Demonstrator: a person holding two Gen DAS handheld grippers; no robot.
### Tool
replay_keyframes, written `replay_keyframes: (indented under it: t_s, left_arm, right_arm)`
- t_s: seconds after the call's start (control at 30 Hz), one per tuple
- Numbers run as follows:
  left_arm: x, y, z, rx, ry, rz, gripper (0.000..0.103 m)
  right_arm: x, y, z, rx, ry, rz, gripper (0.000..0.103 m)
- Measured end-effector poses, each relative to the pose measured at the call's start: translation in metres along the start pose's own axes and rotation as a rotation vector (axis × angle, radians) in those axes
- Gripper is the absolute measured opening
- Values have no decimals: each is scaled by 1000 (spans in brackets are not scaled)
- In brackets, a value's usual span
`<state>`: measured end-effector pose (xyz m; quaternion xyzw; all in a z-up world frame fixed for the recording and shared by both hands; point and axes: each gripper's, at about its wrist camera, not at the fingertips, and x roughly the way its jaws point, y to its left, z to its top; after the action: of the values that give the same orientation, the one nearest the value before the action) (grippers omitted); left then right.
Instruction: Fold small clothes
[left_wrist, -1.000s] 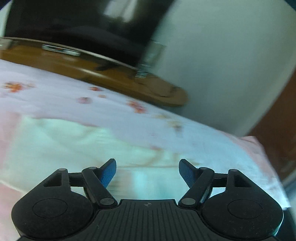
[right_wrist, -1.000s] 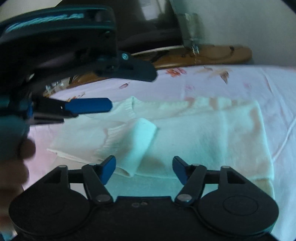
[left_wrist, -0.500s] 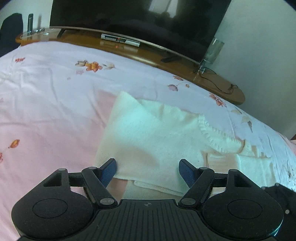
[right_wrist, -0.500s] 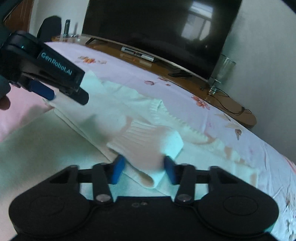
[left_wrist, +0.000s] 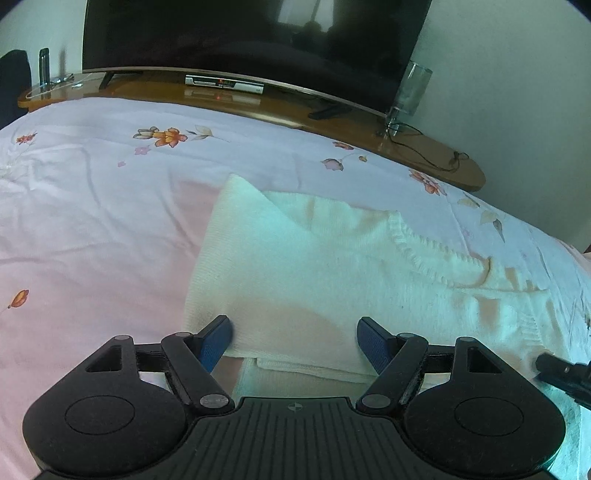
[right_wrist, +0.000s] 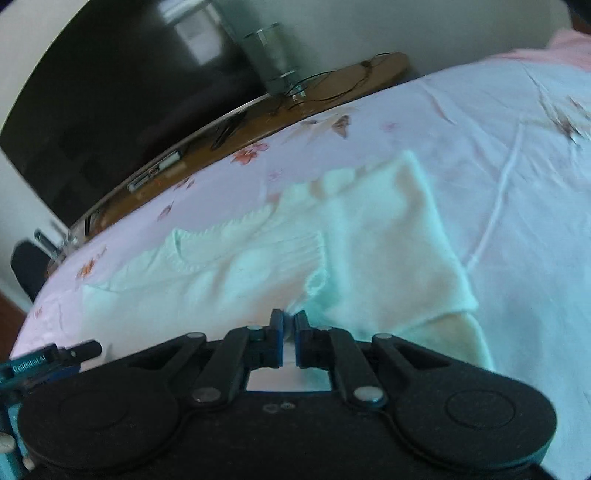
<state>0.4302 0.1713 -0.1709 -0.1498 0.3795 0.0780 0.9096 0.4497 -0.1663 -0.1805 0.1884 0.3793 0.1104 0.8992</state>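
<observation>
On the bed (left_wrist: 92, 229) the white sweater (left_wrist: 332, 266) lies flat, right tongs (right_wrist: 289, 325) closing on its sleeve cuff (right_wrist: 314, 284), left tongs (left_wrist: 293, 339) released over the folded edge; pinch fully before lifting, keep fold line straight.

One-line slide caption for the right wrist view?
Right gripper closing on a fold of the cream knit sweater spread on the floral bedsheet, TV behind.
</observation>
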Motion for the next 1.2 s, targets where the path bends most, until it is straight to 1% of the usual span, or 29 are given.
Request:
replay_keyframes:
  t_s: [0.03,0.1,0.13,0.17,0.23,0.3,0.4,0.47,0.57,0.63,0.7,0.73,0.77,0.8,0.83,0.9,0.97,1.0,1.03,1.07,1.13,1.17,1.2]
  left_arm:
    - [-1,1,0,-7,-5,-1,74]
    - [-3,4,1,-6,-11,6,74]
    - [-3,5,1,-3,-10,11,74]
    - [-3,7,2,0,-12,16,74]
    - [-3,7,3,10,-18,26,74]
    - [-4,8,4,10,-26,29,74]
    - [-5,6,5,12,-37,23,74]
    - [-3,4,5,15,-33,17,74]
    - [2,4,1,4,-15,27,74]
    - [9,8,-2,-8,10,34,74]
    - [10,10,-3,-17,2,23,74]
    - [10,11,-2,-27,2,17,74]
    - [9,14,0,-54,-5,2,69]
    - [10,18,2,-81,-8,-14,40]
    - [13,22,5,-112,10,-27,34]
    - [17,30,7,-159,19,-52,34]
    - [19,30,5,-156,10,-59,34]
    - [18,28,3,-145,3,-59,21]
    - [18,27,1,-134,-2,-66,15]
    - [16,27,0,-132,-7,-67,15]
    - [13,27,-1,-106,-20,-64,12]
    - [15,26,-2,-88,-19,-58,12]
    - [15,25,-2,-79,-20,-56,12]
  right_arm:
    - [1,0,2,-3,-1,17,33]
    - [5,1,4,3,-1,45,34]
    - [8,2,5,2,-7,43,34]
    - [12,2,7,0,-11,39,33]
    - [22,3,11,-4,5,47,16]
    - [20,9,12,-35,7,41,7]
    - [-8,15,14,-113,-100,1,6]
    - [-22,8,17,-146,-124,-41,6]
    - [-22,-16,17,-131,-94,-112,6]
    - [-18,-29,14,-119,-61,-136,6]
    - [-11,-34,11,-110,-8,-126,7]
    - [-12,-35,11,-106,-14,-111,11]
    - [-13,-35,13,-97,-18,-98,14]
    - [-16,-37,15,-80,-21,-73,26]
    - [-17,-38,17,-69,-29,-59,32]
    - [-18,-40,21,-73,-36,-68,33]
    - [-14,-44,23,-56,-21,-64,29]
    - [-8,-43,23,-49,-11,-62,23]
    - [-7,-43,22,-50,-9,-66,13]
    - [-7,-42,21,-59,-13,-73,7]
    - [-12,-37,17,-114,-37,-120,6]
    - [-12,-36,12,-146,-33,-150,6]
    - [-11,-37,7,-153,-25,-153,6]
